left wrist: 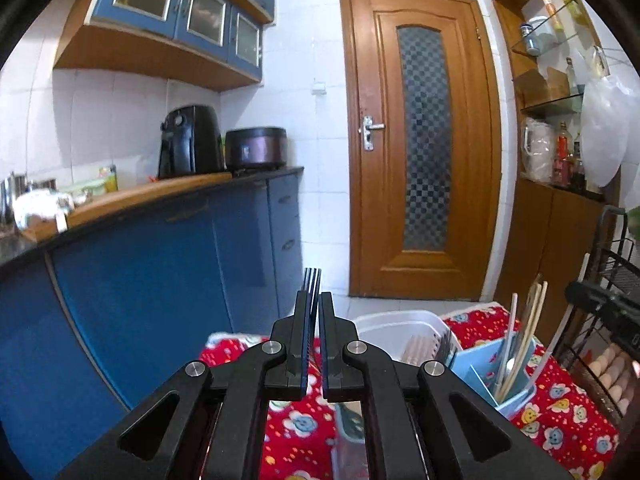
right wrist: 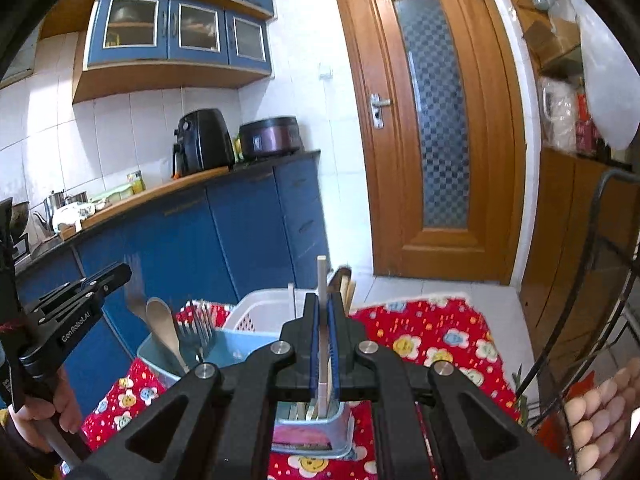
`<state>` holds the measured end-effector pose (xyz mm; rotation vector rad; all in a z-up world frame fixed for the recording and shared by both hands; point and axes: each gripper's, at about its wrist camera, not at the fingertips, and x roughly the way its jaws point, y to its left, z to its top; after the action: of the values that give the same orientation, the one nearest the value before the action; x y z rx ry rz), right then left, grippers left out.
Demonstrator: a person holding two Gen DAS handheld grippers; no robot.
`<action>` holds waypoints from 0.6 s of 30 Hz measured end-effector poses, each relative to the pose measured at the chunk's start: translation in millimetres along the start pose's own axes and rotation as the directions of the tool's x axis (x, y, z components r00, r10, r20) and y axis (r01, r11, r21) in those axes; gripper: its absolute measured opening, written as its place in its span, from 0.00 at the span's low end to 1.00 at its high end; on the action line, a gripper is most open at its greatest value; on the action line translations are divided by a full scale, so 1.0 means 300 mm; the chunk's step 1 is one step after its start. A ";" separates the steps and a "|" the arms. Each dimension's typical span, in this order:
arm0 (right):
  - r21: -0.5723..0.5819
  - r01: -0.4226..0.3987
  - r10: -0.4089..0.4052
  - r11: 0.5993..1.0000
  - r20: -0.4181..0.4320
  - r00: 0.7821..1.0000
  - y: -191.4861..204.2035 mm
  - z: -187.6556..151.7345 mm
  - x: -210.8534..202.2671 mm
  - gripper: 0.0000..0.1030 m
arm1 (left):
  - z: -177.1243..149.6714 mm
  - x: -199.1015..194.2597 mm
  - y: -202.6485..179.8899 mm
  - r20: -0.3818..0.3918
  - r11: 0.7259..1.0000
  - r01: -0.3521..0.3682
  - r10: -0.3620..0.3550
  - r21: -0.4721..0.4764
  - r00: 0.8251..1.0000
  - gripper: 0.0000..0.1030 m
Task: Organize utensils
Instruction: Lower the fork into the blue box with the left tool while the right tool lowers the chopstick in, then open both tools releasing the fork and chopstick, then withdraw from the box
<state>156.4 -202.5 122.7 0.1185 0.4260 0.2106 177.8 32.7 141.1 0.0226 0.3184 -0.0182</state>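
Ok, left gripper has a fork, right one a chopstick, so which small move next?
Probably ease the left gripper down and rightward so its fork drops into the blue holder, where other forks already stand. The right gripper is shut on a chopstick over that holder, so keep the two apart.

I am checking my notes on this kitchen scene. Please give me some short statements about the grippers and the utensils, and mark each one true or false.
1. The left gripper is shut on a fork. True.
2. The right gripper is open and empty. False: it is shut on a white chopstick.
3. The blue holder has a spoon and forks in it. True.
4. The tablecloth is plain green. False: it is red with flowers.
5. The door is open. False: it is closed.
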 end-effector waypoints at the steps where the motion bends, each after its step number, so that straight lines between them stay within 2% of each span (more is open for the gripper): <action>1: 0.009 -0.011 0.011 1.000 -0.011 1.000 -0.005 -0.005 0.004 0.07 | -0.008 0.005 -0.002 -0.012 1.000 0.012 -0.012 -0.006 1.000 0.05; 2: 0.017 -0.018 0.018 1.000 -0.019 1.000 -0.009 -0.007 0.005 0.10 | -0.012 0.007 -0.006 -0.023 1.000 0.022 -0.022 -0.009 0.999 0.05; 4: 0.043 -0.032 0.033 0.999 -0.015 0.999 -0.023 -0.008 -0.003 0.27 | -0.014 0.005 -0.014 -0.037 0.999 0.041 -0.042 -0.009 0.998 0.05; 5: 0.056 -0.046 0.046 0.997 -0.008 0.999 -0.029 -0.006 -0.013 0.28 | -0.012 -0.001 -0.019 -0.036 0.999 0.044 -0.045 -0.007 0.998 0.08; 9: 0.064 -0.051 0.050 0.997 0.014 0.999 -0.029 0.007 -0.054 0.29 | 0.000 -0.037 -0.030 -0.025 0.998 0.066 -0.066 -0.009 0.997 0.15; 13: 0.065 -0.070 0.068 0.995 0.023 0.997 -0.020 0.010 -0.112 0.29 | 0.012 -0.077 -0.035 -0.029 0.995 0.096 -0.097 -0.019 0.995 0.31; 18: 0.073 -0.092 0.091 0.993 0.020 0.996 0.002 -0.011 -0.188 0.32 | 0.010 -0.137 -0.037 -0.034 0.992 0.123 -0.123 -0.024 0.992 0.40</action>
<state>104.8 -214.5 142.0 0.2128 0.4124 0.2843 139.6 22.1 156.6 -0.0183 0.3547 -0.1366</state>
